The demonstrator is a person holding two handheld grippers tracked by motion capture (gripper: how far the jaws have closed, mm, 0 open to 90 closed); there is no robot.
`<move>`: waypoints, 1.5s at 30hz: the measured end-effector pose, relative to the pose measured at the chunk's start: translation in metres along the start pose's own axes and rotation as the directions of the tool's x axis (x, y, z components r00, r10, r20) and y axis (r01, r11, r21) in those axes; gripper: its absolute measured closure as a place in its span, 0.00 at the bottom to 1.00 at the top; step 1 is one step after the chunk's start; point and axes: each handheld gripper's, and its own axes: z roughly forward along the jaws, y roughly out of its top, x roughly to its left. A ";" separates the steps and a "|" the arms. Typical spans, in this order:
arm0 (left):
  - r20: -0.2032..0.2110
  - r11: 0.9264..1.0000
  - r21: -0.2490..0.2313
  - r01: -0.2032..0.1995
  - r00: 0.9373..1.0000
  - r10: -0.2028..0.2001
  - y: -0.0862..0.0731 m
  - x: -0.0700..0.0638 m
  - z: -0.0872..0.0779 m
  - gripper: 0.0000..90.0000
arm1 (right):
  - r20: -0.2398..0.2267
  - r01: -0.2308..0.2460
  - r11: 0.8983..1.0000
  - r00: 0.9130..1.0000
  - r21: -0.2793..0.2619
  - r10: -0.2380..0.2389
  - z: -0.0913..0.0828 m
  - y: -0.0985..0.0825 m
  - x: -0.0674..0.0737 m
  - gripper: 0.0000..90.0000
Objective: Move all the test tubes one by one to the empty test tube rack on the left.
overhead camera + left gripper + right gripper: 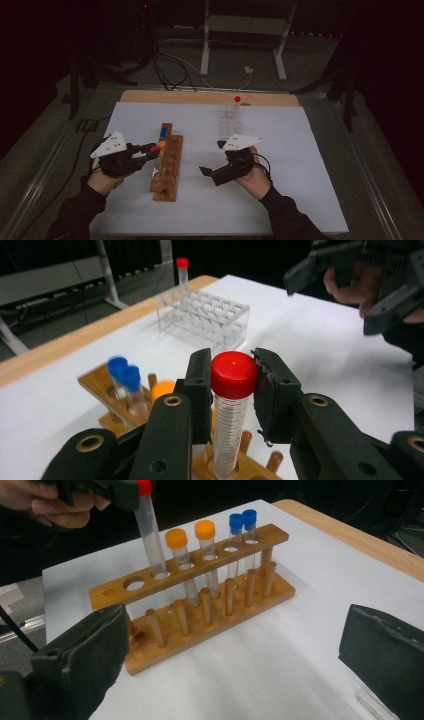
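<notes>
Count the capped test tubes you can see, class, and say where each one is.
6. In the wooden rack: two blue-capped, two orange-capped, one red-capped held by the left hand-held gripper. Another red-capped tube stands in the clear rack.

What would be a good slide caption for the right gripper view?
Left gripper holds a red-capped tube in a hole of the wooden rack, beside orange- and blue-capped tubes.

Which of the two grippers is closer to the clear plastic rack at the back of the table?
The right gripper. It sits open just in front of the clear plastic rack. The left gripper is farther off at the wooden rack, its fingers shut on a red-capped tube.
</notes>
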 end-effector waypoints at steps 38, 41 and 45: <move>0.011 0.998 0.057 0.015 1.000 -0.016 -0.030 0.001 0.014 0.78 | -0.015 -0.006 1.000 1.000 0.007 0.006 -0.002 -0.001 -0.003 0.00; 0.017 0.999 0.037 0.026 0.999 -0.027 -0.028 0.001 0.010 0.67 | -0.014 -0.004 1.000 1.000 0.005 0.004 -0.003 -0.001 -0.003 0.00; 0.027 0.999 0.004 0.032 0.999 -0.033 -0.021 -0.001 0.000 0.48 | -0.007 -0.003 1.000 1.000 0.000 0.003 -0.005 0.001 -0.005 0.00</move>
